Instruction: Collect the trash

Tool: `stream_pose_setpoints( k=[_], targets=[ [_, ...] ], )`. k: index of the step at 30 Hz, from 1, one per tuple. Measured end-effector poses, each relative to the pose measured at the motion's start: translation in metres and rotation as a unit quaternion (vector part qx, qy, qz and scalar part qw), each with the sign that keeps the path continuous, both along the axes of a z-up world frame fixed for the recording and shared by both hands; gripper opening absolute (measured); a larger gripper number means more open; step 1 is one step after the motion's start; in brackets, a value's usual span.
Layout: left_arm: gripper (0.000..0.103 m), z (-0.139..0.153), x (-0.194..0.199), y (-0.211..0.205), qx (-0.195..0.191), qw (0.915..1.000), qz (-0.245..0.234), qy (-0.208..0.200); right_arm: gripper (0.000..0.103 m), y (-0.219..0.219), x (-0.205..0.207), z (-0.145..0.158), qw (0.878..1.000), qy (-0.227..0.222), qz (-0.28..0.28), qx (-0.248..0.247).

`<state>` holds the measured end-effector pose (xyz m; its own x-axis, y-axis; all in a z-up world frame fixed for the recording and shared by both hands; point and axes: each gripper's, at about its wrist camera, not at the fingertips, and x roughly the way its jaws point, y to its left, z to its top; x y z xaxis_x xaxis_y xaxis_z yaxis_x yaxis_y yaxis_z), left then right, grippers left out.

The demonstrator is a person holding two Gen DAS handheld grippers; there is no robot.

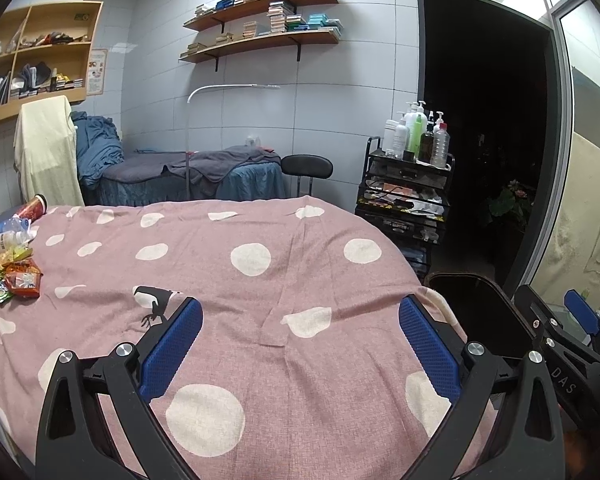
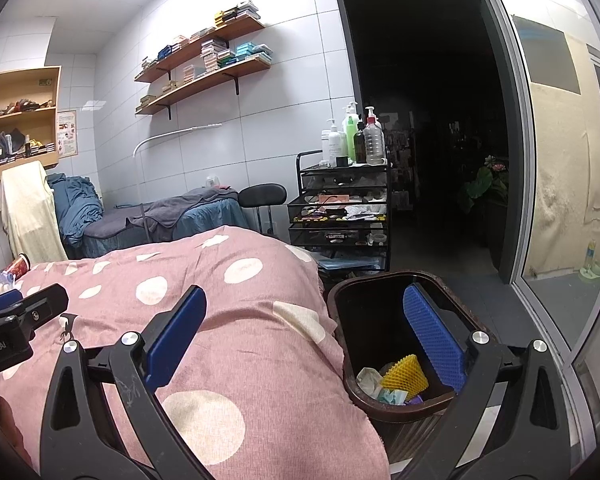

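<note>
the left gripper [image 1: 300, 344] is nearest, with its blue pads wide apart and nothing between them, above a pink bedspread [image 1: 260, 280] with white dots. the right gripper [image 2: 304, 340] also has its jaws spread and empty; its left finger is over the bedspread and its right finger is over a dark trash bin [image 2: 384, 408]. the bin stands on the floor just beside the right edge of the bed, and inside it lie a yellow foam net [image 2: 404, 372] and some crumpled paper.

on the far left of the bedspread lies the trash: snack wrappers [image 1: 14, 276] in green and orange, then a crushed plastic bottle [image 1: 12, 232], then a red paper cup [image 1: 32, 210]. the cup lies on its side with its long axis going from near left to far right, rim to the far right.

farther back there is a black cart [image 1: 408, 196] with bottles on top, a black stool [image 1: 306, 168], a second bed [image 1: 188, 176] with blue and grey covers, and wall shelves [image 1: 264, 20] on white tiles. a dark doorway [image 1: 484, 120] is at the right.
</note>
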<state>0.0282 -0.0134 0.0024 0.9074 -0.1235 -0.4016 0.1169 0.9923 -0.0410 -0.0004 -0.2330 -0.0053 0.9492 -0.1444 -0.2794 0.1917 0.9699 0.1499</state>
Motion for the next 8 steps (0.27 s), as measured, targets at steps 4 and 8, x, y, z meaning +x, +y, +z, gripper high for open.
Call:
stream_pose_setpoints(
  k=[4,8],
  targets=[
    [0.098,-0.0016,0.0022,-0.0012,0.009,0.9999,0.001,0.007,0.097,-0.0001,-0.0001,-0.0014,1.000,0.001,-0.001,0.001],
    [0.098,-0.0018,0.0025,-0.0024,0.012,0.9999,-0.003,0.007,0.097,0.0002,0.0008,-0.0024,1.000,0.002,0.000,0.001]
  ],
)
